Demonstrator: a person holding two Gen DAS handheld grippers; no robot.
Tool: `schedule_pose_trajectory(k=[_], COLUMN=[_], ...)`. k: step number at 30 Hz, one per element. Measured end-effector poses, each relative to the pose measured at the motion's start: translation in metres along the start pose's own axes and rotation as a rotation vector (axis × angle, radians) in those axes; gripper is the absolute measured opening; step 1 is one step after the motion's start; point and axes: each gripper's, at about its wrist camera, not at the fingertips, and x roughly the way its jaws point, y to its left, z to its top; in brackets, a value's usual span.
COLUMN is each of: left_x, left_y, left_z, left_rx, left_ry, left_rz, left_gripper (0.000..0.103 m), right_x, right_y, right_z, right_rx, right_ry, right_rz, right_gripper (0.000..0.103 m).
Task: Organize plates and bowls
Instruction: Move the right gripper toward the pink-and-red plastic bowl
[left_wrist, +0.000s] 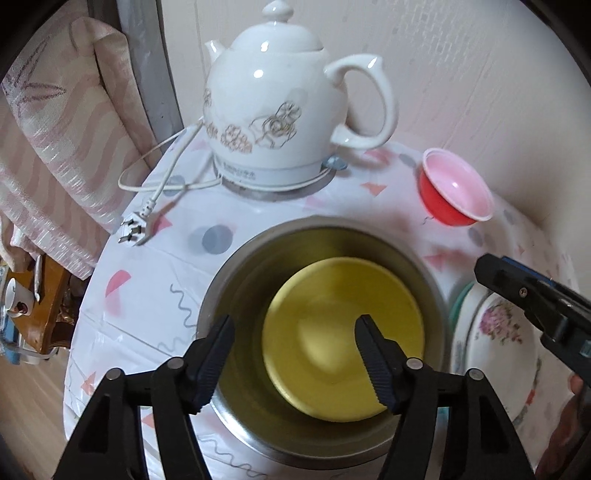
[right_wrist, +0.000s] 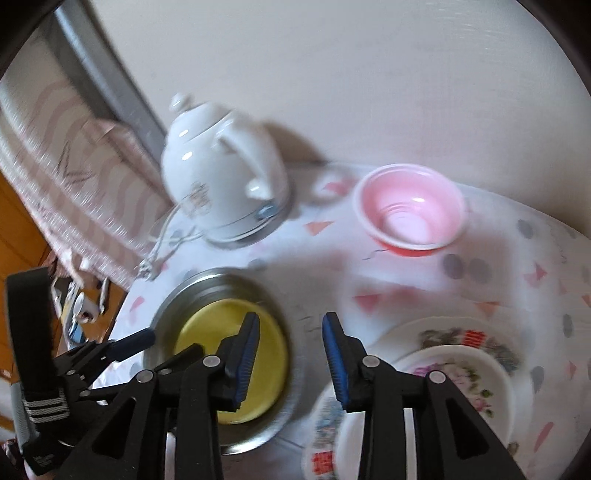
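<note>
Both grippers hung open and empty, the left gripper (left_wrist: 295, 354) right above the yellow bowl (left_wrist: 343, 339) nested in the steel bowl (left_wrist: 236, 280), while the right gripper (right_wrist: 291, 354) stood nearer the pink bowl (right_wrist: 410, 206) beyond it.

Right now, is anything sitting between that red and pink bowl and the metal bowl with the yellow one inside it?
Nothing visible does. Only bare patterned tablecloth lies between the red and pink bowl and the metal bowl holding the yellow bowl. The white kettle stands off to the side, clear of that path.
</note>
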Motion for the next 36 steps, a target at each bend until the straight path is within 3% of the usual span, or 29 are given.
schedule_pose_trajectory(k=[7,15,22,25,28,36], left_x=[-0.005,0.003,0.009,0.013,0.016,0.027], left_y=[-0.013,-0.034,-0.054,-0.061,-0.069,-0.085], left_z=[0.005,0.009,0.020,0.026,0.033,0.056], left_rx=[0.000,0.037,0.042,0.037,0.051,0.054], left_ry=[-0.026,0.007,0.038,0.049,0.044,0.052], left_rz=[-0.051,-0.074,-0.111,-0.112,-0.098,-0.084], left_gripper=[0.082,0.083,0.088,0.088,0.088,0.088], right_x=[-0.018,-0.018,-0.013,-0.005,0.004,0.022], right_y=[-0.038,-0.085,-0.103,-0.114,-0.126,-0.147], right_z=[-0.004,-0.003,0.010,0.019,0.027,0.052], right_rx=[0.046,0.084,0.056,0.108,0.155,0.260], right_ry=[-0.048,-0.038,-0.035,0.004,0.030,0.027], right_rz=[-0.033,-0.096,-0.047,-0.020,-0.065,-0.026], right_gripper=[0.036,0.036,0.039,0.040,0.040,0.040])
